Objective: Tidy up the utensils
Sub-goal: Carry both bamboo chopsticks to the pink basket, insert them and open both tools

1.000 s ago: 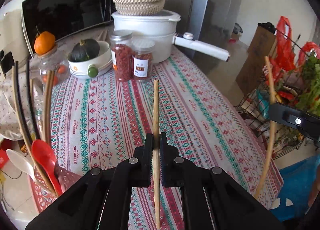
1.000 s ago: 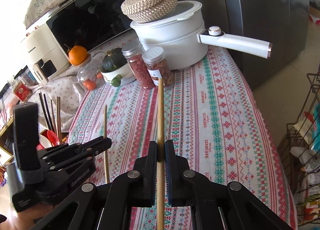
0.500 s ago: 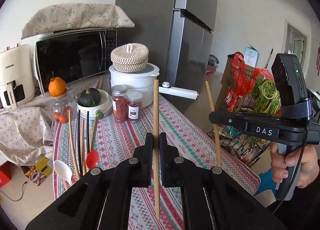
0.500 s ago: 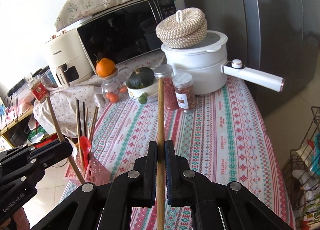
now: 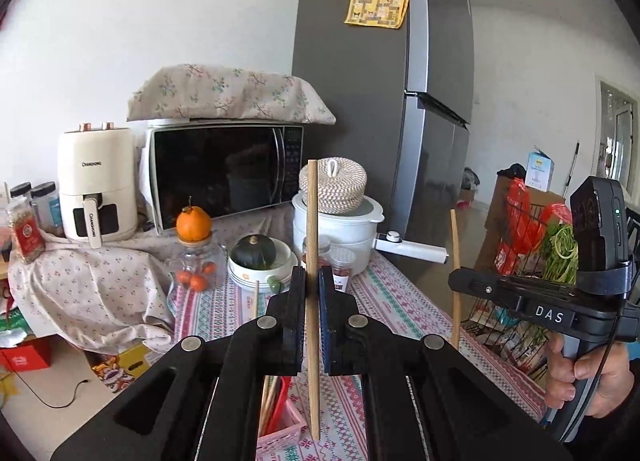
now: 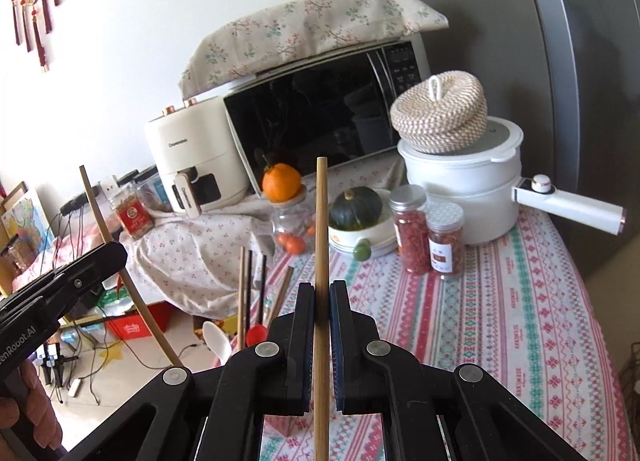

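Observation:
My left gripper (image 5: 313, 285) is shut on a wooden chopstick (image 5: 312, 229) that stands upright above the table. My right gripper (image 6: 321, 297) is shut on a second wooden chopstick (image 6: 321, 221), also upright. Each gripper shows in the other's view: the right one (image 5: 516, 293) at the right with its chopstick (image 5: 455, 253), the left one (image 6: 76, 273) at the left with its chopstick (image 6: 108, 245). A pink utensil basket (image 5: 280, 427) sits below my left gripper. It holds chopsticks (image 6: 245, 293), a red spoon (image 6: 256, 335) and a white spoon (image 6: 218, 339).
A patterned tablecloth (image 6: 500, 301) covers the table. At the back stand two spice jars (image 6: 430, 241), a white pot (image 6: 468, 189) with a woven lid, a bowl with a squash (image 6: 356, 205), a jar topped with an orange (image 6: 282, 181), a microwave (image 6: 320, 109) and an air fryer (image 6: 196, 157).
Both grippers have tilted upward and risen, each still holding its chopstick. The views now show the wall and fridge. The utensil basket has shifted to below the left gripper.

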`<control>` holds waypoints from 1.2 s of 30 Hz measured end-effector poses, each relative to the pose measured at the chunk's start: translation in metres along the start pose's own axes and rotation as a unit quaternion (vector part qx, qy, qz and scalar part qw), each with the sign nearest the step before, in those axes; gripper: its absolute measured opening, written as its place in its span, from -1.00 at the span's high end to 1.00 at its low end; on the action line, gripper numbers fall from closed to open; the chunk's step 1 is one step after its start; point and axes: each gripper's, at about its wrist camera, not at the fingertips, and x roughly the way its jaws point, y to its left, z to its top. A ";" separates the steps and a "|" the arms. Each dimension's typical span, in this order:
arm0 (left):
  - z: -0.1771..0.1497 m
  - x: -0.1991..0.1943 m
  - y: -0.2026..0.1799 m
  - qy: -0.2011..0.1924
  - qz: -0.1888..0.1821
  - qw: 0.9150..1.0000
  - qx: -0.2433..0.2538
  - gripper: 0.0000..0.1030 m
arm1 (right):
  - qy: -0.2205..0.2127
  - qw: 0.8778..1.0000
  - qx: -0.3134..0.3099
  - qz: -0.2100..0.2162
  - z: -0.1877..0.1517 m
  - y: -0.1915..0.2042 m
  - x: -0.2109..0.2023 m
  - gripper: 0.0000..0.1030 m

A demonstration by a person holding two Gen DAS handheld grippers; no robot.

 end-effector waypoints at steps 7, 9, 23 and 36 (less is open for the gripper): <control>-0.019 0.020 0.026 -0.019 0.053 0.998 0.012 0.89 | -0.050 0.999 -0.003 0.001 -0.003 0.019 0.017 0.88; -0.028 0.029 0.032 -0.014 0.060 0.998 0.014 0.89 | -0.064 0.998 -0.003 0.001 -0.005 0.021 0.023 0.88; -0.057 0.069 0.059 0.054 0.044 0.998 -0.009 0.86 | -0.113 0.994 0.012 -0.001 -0.009 0.053 0.055 0.88; -0.064 0.051 0.088 0.113 0.075 0.989 -0.059 -0.07 | -0.126 0.992 0.020 -0.018 -0.015 0.074 0.086 0.88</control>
